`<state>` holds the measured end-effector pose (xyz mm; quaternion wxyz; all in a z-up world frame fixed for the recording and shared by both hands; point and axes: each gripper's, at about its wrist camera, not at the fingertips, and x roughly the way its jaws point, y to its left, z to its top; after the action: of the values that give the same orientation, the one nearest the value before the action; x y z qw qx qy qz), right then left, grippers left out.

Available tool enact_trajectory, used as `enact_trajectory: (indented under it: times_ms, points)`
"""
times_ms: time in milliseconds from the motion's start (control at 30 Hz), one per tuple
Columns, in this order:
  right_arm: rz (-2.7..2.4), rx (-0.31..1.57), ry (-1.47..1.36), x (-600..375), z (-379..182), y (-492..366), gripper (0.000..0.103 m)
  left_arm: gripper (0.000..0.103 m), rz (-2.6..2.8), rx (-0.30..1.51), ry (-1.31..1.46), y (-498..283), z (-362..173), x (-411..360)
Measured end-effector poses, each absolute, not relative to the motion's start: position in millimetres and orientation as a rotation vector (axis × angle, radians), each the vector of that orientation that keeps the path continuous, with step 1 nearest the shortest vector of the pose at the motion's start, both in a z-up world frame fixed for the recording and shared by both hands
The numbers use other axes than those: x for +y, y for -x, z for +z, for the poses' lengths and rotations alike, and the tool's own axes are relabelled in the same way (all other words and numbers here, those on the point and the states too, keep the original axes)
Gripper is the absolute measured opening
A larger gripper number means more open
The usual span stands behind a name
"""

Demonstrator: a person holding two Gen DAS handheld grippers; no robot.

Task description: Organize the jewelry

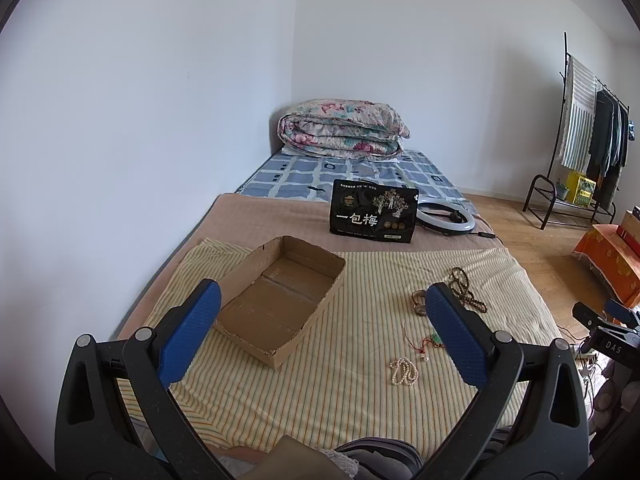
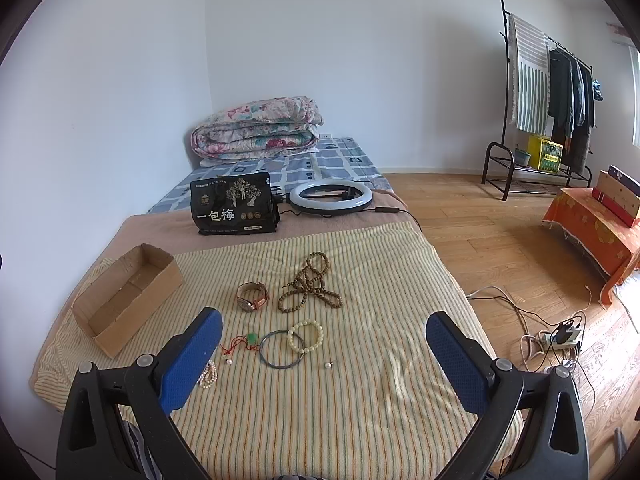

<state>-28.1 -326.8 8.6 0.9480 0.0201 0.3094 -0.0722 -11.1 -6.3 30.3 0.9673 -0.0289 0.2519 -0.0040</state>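
Both my tongs, left gripper (image 1: 320, 332) and right gripper (image 2: 324, 344), stand apart, holding nothing. Nothing is in the cardboard box (image 2: 120, 300) yet; next I must close on the pale bead bracelet (image 2: 306, 336).

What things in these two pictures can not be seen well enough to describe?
- Pearl strand: right wrist view, partly behind the right gripper's left finger.
- Watch: left wrist view, partly behind the left gripper's right finger.
- Small pearl piece: right wrist view, too small to identify.
- Cardboard box floor: right wrist view, hidden by its near wall.
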Motion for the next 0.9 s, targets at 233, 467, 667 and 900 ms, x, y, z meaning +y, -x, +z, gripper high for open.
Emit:
enact_trajectory:
  times_ms: [233,467,667,900]
  points:
    - [-0.146,0.639,-0.049,-327,3,24,0.103,0.103,-0.006,0.515,0.053,11,23,-8]
    - [-0.148,0.657,-0.062,-338,-9,17,0.103,0.103,-0.025,0.535,0.04,-1,8,-8]
    - [-0.146,0.684,-0.04,-353,-28,0,0.1,0.103,-0.093,0.576,0.013,-20,-15,-12]
    - [-0.139,0.763,-0.037,-373,-63,-23,0.095,0.103,-0.178,0.668,0.001,-46,-52,-26]
